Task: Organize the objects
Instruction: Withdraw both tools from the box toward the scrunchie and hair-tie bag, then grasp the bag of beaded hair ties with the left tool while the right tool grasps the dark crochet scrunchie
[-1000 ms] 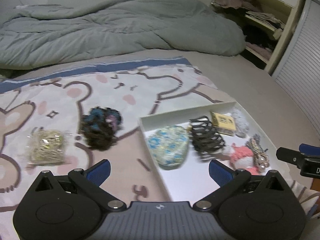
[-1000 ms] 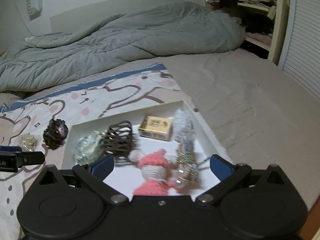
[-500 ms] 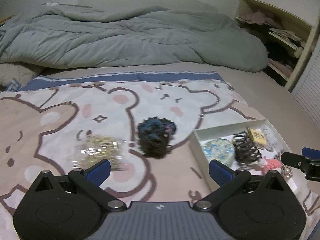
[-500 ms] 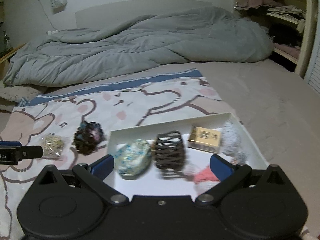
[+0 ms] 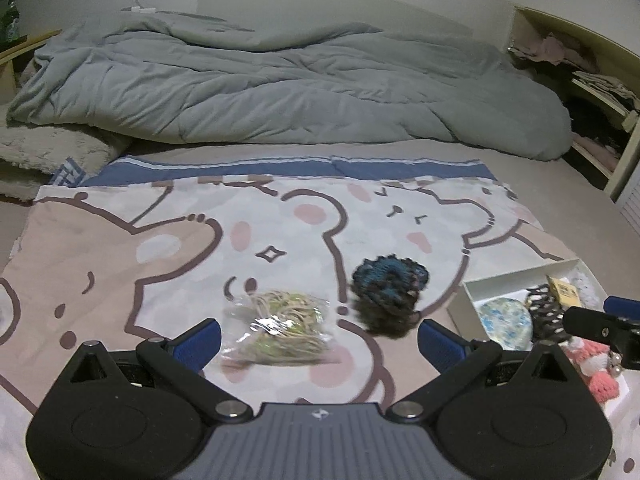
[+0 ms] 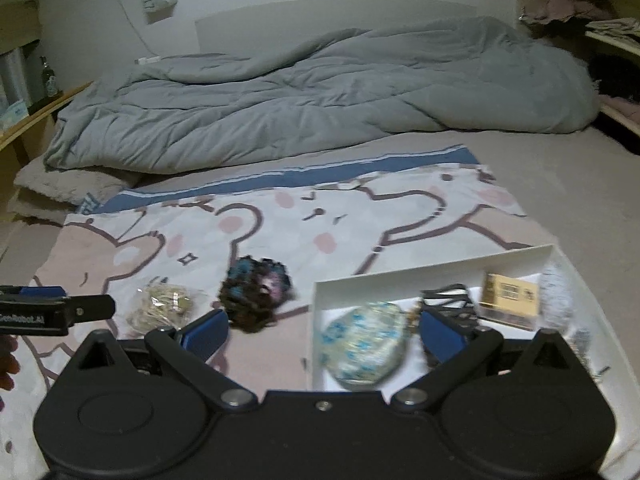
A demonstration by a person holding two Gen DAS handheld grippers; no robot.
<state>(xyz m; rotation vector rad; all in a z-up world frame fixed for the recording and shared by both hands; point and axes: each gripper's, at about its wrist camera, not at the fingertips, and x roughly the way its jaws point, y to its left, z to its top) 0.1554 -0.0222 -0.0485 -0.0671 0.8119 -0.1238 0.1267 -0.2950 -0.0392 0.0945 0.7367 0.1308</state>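
Presently, both the left gripper (image 5: 320, 340) and right gripper (image 6: 322, 330) are held released; the rubber-band bag (image 5: 280, 330) is laid crosswise between the left fingers.

Between your left claw's (image 5: 318, 340) fingers lies a glossy crinkled plastic bag (image 5: 276, 330); right of it, a fuzzy knitted scrunchie (image 5: 386, 294); beneath, matt printed cloth (image 5: 160, 248).

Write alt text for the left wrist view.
The open left tongs hover empty over a cartoon bear blanket, framing a clear bag of rubber bands and a dark scrunchie. At right, a white tray holds hair accessories; a grey duvet lies behind.
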